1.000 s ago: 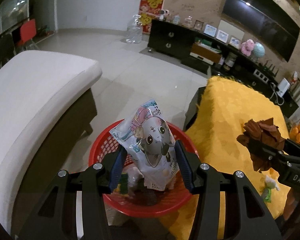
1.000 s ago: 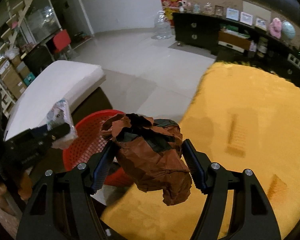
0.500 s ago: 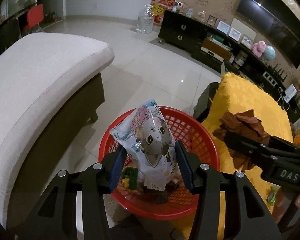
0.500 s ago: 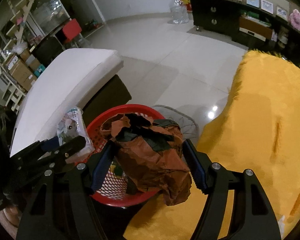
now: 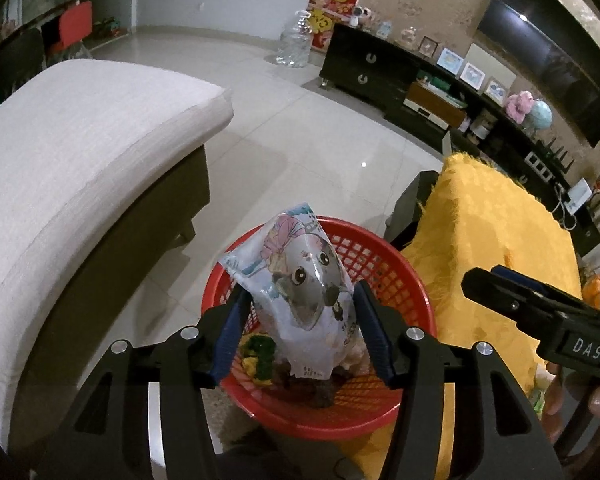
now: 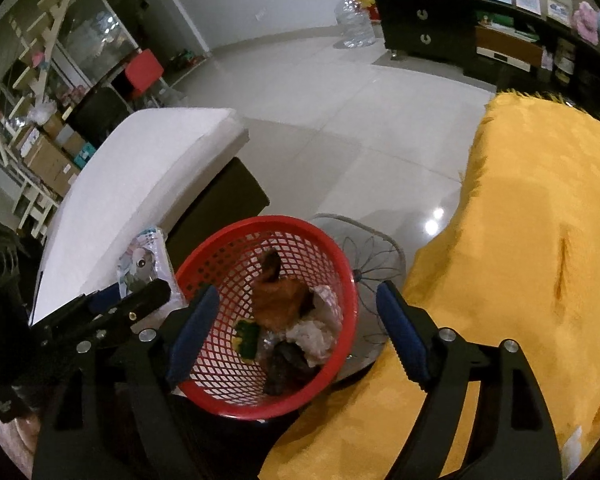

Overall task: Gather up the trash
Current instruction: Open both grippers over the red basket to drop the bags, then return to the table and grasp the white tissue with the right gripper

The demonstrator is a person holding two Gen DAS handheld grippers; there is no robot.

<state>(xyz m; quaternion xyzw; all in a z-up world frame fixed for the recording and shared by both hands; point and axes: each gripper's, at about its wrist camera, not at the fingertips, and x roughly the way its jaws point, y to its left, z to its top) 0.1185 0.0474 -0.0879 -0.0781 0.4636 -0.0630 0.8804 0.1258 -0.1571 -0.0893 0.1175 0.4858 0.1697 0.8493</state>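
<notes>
A red mesh basket (image 5: 404, 280) (image 6: 220, 248) stands on the floor between the sofa and the yellow-covered table. My left gripper (image 5: 300, 324) is shut on a snack bag with a cartoon cat (image 5: 300, 280) and holds it over the basket; the bag also shows in the right wrist view (image 6: 140, 260). My right gripper (image 6: 296, 320) is open and empty above the basket. The crumpled brown paper (image 6: 280, 296) lies in the basket among white wrappers (image 6: 312, 332) and a green and yellow packet (image 6: 248, 336).
A white-cushioned sofa (image 5: 80, 160) stands left of the basket. A yellow furry cloth (image 6: 520, 240) covers the table on the right. A grey fan guard (image 6: 364, 268) lies on the floor by the basket. A dark TV cabinet (image 5: 380, 72) runs along the far wall.
My right gripper moved over the basket, opened and let go of the brown paper, which fell into the basket. My left gripper moved further over the basket, still holding the bag.
</notes>
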